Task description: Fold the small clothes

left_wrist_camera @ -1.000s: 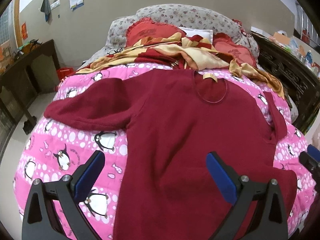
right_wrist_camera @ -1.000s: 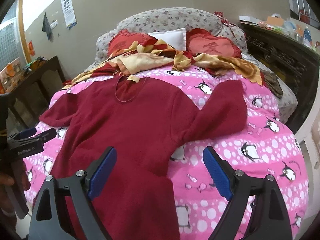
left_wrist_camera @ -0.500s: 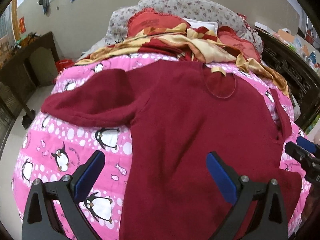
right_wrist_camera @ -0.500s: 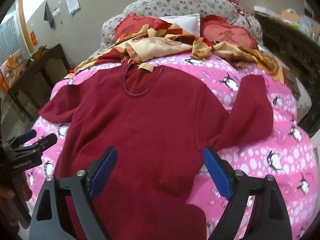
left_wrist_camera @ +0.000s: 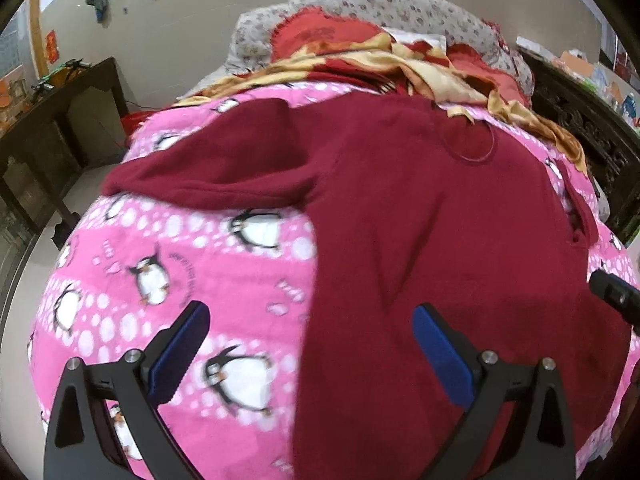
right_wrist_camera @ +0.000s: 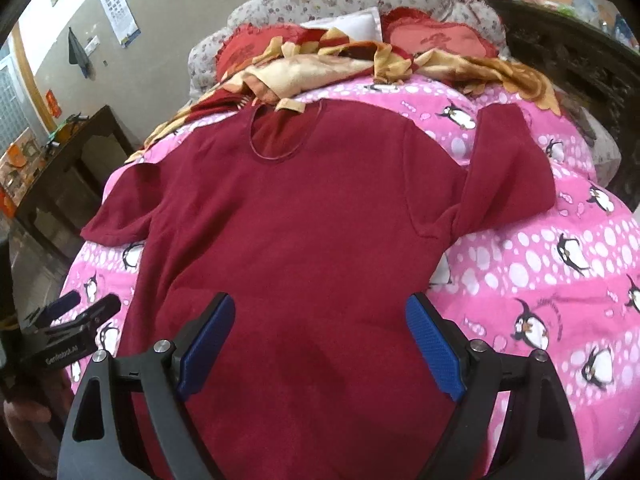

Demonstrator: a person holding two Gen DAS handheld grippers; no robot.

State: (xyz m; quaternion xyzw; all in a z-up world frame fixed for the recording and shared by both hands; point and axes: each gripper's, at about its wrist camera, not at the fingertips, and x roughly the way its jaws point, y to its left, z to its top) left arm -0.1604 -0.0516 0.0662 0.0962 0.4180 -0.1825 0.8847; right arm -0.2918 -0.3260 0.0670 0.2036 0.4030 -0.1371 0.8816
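Observation:
A dark red long-sleeved top [left_wrist_camera: 432, 216] lies flat, front up, on a pink penguin-print quilt [left_wrist_camera: 168, 264], neck hole away from me. It also shows in the right wrist view [right_wrist_camera: 304, 216]. My left gripper [left_wrist_camera: 308, 344] is open and empty above the top's left side edge. My right gripper [right_wrist_camera: 320, 340] is open and empty above the lower middle of the top. The left sleeve [left_wrist_camera: 216, 172] spreads to the left; the right sleeve [right_wrist_camera: 508, 176] spreads to the right. Each gripper's tip shows at the edge of the other's view.
A yellow and red blanket [right_wrist_camera: 360, 68] and red pillows [right_wrist_camera: 436, 36] lie at the bed's head. A dark wooden table [left_wrist_camera: 44, 120] stands to the left. A dark carved cabinet [right_wrist_camera: 580, 52] stands to the right.
Both grippers have moved forward and lower toward the top, which looks larger now. The left gripper has shifted left over the top's side edge. Both stay open.

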